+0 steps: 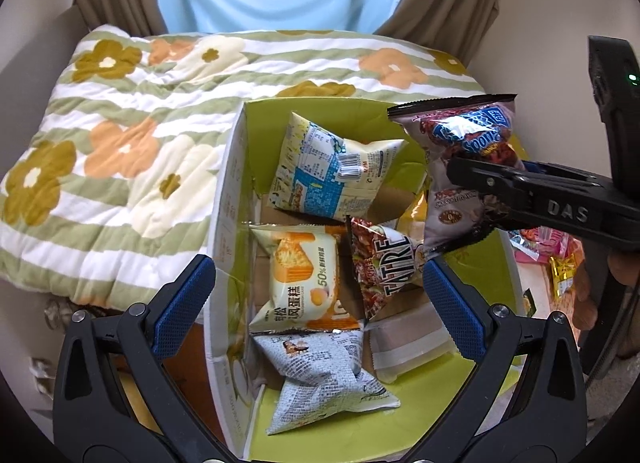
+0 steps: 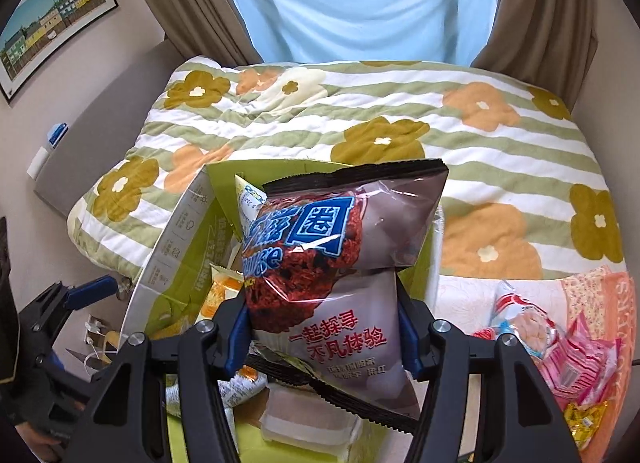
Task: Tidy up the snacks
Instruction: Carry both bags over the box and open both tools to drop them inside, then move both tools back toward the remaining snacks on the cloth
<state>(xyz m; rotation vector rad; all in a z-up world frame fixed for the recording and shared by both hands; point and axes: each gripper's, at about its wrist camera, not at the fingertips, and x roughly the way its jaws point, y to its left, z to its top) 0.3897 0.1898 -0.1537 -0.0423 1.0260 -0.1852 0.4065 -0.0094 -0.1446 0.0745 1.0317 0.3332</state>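
The left gripper point(image 1: 316, 299) hung with its jaws wide apart over the open box point(image 1: 228, 191), which stood on the bed beside the quilt point(image 1: 132, 135); the quilt lay to the left of this gripper and beyond it. In the box, a cake packet point(image 1: 300, 283) lay between its fingers, a newsprint packet point(image 1: 324, 379) nearer to it, and a pale packet point(image 1: 332, 171) farther off. The right gripper point(image 2: 324, 331) held a snack bag point(image 2: 340, 263) above the box's right side, and loose snacks point(image 2: 560, 343) lay to its right.

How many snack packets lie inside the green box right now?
4 in the green box: blue-white packet at the far end, orange cake packet mid-left, Tatre packet mid-right, grey packet nearest. More may be hidden underneath.
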